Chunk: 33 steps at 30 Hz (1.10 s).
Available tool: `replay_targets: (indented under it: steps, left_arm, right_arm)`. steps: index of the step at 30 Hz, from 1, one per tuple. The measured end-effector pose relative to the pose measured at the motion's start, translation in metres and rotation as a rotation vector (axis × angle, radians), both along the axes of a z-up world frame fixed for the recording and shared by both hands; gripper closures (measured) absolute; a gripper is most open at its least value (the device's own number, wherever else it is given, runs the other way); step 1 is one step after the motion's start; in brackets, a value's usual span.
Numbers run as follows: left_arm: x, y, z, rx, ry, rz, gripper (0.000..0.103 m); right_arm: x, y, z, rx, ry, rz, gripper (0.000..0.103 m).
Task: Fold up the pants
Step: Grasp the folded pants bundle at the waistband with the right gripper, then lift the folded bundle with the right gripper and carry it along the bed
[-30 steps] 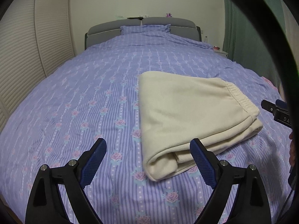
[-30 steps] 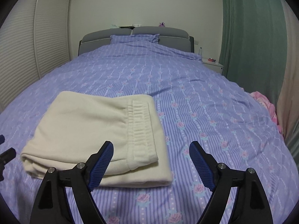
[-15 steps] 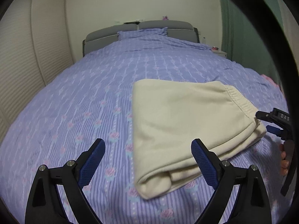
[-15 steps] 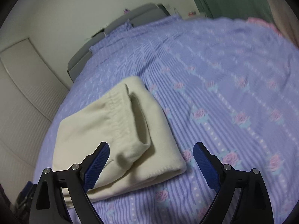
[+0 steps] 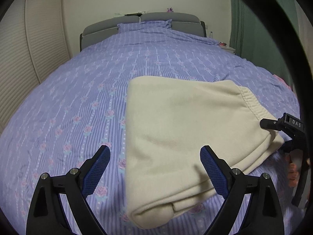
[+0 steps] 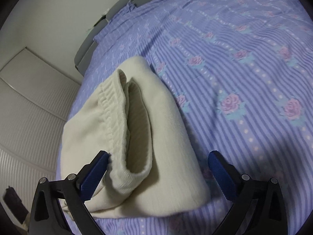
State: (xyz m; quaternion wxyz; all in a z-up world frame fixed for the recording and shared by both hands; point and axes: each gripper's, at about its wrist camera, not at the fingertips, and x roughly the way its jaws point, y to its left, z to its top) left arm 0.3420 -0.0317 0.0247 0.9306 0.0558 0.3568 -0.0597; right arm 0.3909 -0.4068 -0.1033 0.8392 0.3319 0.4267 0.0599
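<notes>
Cream pants [image 5: 185,121] lie folded into a thick rectangle on the purple flowered bedspread [image 5: 78,98]. My left gripper [image 5: 154,152] stands open over their near folded edge, and neither pad presses the cloth. The elastic waistband [image 6: 109,113] end faces my right gripper [image 6: 158,156], whose jaws are opening wide around that corner of the pants [image 6: 166,137]. Its left pad is beside the waistband hem, while the right pad hangs over the bedspread [image 6: 244,58]. The right gripper [image 5: 283,125] also shows at the far right of the left wrist view, against the waistband [image 5: 252,105].
A grey headboard [image 5: 156,19] and a matching pillow are at the far end of the bed. Slatted wardrobe doors [image 5: 29,68] stand on the left, a green curtain [image 5: 254,29] and a small nightstand [image 5: 228,48] on the right. A person's fingers [image 5: 293,172] hold the right gripper.
My right gripper has rolled, sunk and come close to the waistband end, with its jaws spreading wider. My left gripper has drifted nearer the pants' folded edge. The pants have not moved.
</notes>
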Motion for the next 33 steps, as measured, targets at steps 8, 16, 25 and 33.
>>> replay_targets:
  steps: [8,16,25,33]
  left_arm:
    - [0.029,0.026,-0.003,-0.086,0.065,-0.06,0.009]
    - [0.069,0.051,-0.017,-0.261,0.202,-0.123,0.009]
    - [0.113,0.055,-0.053,-0.476,0.4,-0.151,0.01]
    - [0.11,0.043,-0.042,-0.527,0.412,-0.145,0.063]
  right_arm:
    - [0.001,0.027,0.024,-0.166,-0.036,0.048,0.042]
    - [-0.006,0.048,0.04,-0.372,-0.061,0.058,0.05]
    - [-0.003,0.06,0.044,-0.485,-0.066,0.079,0.05]
    - [-0.007,0.059,0.04,-0.469,-0.082,0.076,0.05]
